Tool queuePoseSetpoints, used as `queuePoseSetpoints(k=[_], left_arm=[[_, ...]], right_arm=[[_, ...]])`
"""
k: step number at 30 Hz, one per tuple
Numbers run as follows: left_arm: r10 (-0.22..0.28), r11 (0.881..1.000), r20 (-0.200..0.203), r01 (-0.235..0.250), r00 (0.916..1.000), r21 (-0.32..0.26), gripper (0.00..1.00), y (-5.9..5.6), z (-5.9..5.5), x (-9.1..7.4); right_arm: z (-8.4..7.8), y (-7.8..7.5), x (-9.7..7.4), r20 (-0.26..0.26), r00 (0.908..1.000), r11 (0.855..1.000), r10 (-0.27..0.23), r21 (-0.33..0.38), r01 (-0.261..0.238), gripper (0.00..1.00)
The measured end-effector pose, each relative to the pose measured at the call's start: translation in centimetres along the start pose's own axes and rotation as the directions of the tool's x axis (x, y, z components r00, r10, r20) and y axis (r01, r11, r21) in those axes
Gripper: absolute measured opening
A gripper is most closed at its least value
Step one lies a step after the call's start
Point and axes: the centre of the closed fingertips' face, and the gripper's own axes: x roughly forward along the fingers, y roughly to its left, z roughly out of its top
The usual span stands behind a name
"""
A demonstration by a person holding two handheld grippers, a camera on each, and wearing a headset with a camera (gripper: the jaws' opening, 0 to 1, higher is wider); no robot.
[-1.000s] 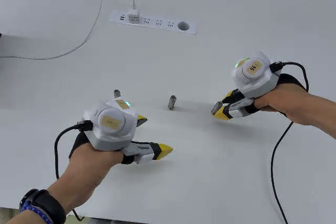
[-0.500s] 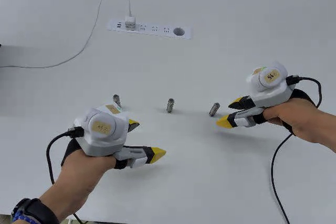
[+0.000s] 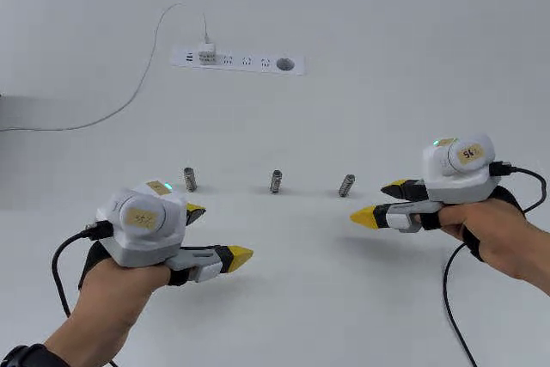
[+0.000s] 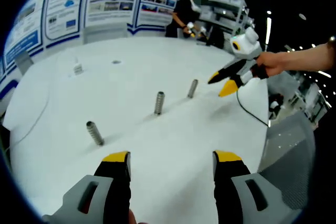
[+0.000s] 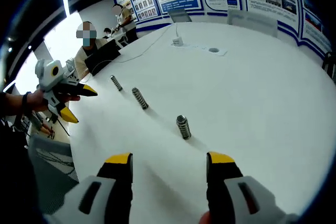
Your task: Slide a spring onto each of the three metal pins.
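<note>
Left gripper [image 3: 222,231]: jaws apart.
Right gripper [image 3: 371,202]: jaws apart.
Springs [image 3: 276,180]: three, upright, between grippers.
Power strip [image 3: 236,61]: beyond springs, well apart.

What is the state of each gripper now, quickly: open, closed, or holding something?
The left gripper is open, with nothing between its jaws.
The right gripper is open, with nothing between its jaws.

Three springs [image 3: 190,179] [image 3: 276,181] [image 3: 346,185]. Two grippers: left gripper [image 3: 220,231], right gripper [image 3: 374,200]. One power strip [image 3: 236,61], one plug [image 3: 206,55], one bench [image 3: 387,66].
</note>
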Motion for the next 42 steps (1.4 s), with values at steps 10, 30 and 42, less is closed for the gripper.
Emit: queuePoseSetpoints(k=[10, 30, 42], left_arm=[[0.020, 1.000, 0.000, -0.020, 0.9998, -0.012, 0.66, 0.8, -0.3, -0.9], [0.070, 0.997, 0.010, -0.070, 0.9975, -0.042, 0.70, 3.0, -0.6, -2.5], [0.102, 0.992, 0.014, -0.101, 0.9947, -0.070, 0.74, 4.1, -1.2, -3.5]], right_arm=[[-0.5, 1.6, 0.3, 0.072, 0.9974, 0.999, -0.006, 0.053, 0.002, 0.65], [-0.7, 4.8, 0.7, 0.136, 0.9907, 0.997, -0.004, 0.082, -0.007, 0.80], [-1.3, 5.8, 0.8, 0.120, 0.9927, 0.998, 0.007, 0.062, -0.014, 0.86]])
